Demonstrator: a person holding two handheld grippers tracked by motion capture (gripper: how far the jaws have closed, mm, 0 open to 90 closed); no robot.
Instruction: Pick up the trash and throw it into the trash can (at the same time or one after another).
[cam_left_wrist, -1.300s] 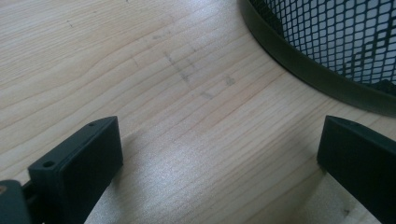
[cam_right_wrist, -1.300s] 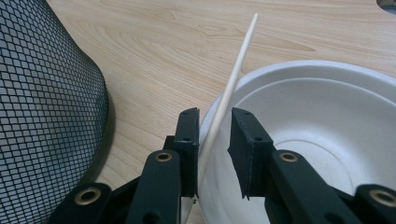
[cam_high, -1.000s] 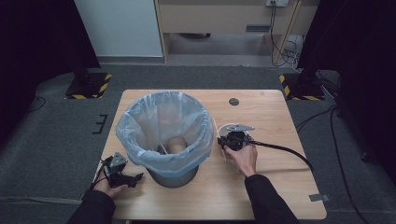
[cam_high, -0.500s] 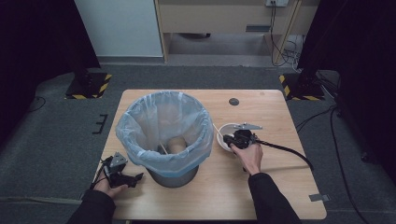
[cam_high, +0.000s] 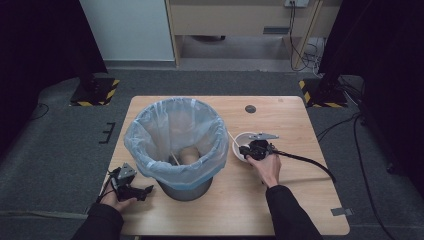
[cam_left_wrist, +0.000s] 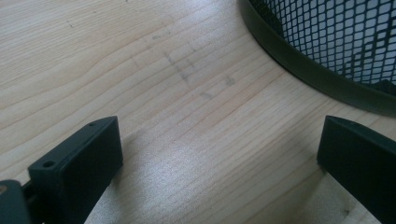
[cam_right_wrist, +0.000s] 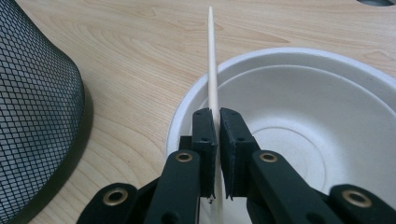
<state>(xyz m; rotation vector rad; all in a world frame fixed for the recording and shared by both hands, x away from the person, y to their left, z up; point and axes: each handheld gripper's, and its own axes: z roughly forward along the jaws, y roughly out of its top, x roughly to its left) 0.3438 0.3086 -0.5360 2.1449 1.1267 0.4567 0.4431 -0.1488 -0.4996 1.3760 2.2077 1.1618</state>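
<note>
A mesh bin (cam_high: 186, 186) lined with a pale blue bag (cam_high: 175, 125) stands mid-table. A white bowl (cam_high: 239, 140) sits just to its right. My right gripper (cam_high: 243, 149) hovers over the bowl's near rim, shut on a thin wooden stick (cam_high: 233, 140) that points toward the bin. In the right gripper view the stick (cam_right_wrist: 212, 70) runs up from the closed gripper (cam_right_wrist: 217, 114) across the bowl (cam_right_wrist: 327, 93). My left gripper (cam_high: 149, 190) rests low at the table's front left, open, beside the bin's base (cam_left_wrist: 299, 70); nothing lies in the left gripper (cam_left_wrist: 219, 140).
A brownish object (cam_high: 189, 156) and another stick (cam_high: 174, 160) lie in the bin's bottom. The mesh wall (cam_right_wrist: 37, 116) is close on the right gripper's left. A round grommet hole (cam_high: 250, 108) sits near the table's (cam_high: 300, 200) far edge.
My right gripper has shifted slightly to the right over the bowl. The left gripper has stayed where it was.
</note>
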